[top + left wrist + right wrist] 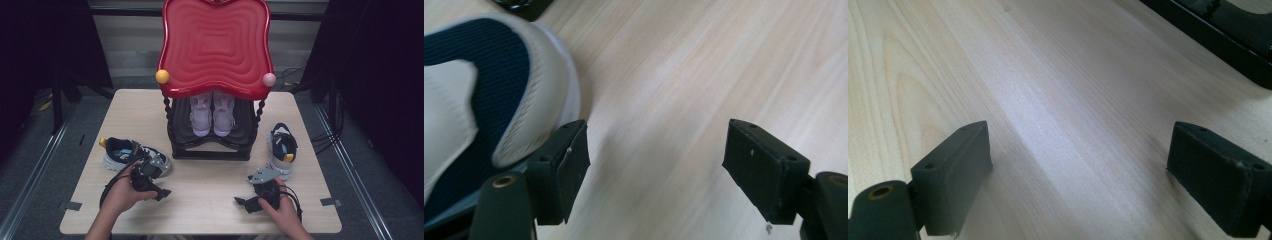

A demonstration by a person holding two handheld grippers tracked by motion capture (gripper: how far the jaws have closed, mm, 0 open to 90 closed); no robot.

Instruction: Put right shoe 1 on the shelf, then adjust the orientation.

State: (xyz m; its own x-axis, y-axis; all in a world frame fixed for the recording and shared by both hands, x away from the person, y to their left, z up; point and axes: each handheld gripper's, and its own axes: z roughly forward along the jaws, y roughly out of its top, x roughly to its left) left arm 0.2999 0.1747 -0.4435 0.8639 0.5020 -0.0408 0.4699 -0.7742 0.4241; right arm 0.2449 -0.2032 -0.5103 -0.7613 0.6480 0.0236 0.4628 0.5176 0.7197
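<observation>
Left gripper point(162, 192) jaws spread, empty, just beside navy-white sneaker point(131, 154) on table point(210, 200) left of shoe rack point(212, 145). Right gripper point(241, 202) jaws spread, empty, over bare wood. Risk: jaw nudges toe, shoe slides away instead of seating between pads.

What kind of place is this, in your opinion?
Probably a recording studio or lab set: a wooden table bears a red-topped shoe rack, dark curtains hang around, and cables lie on the floor.
</observation>
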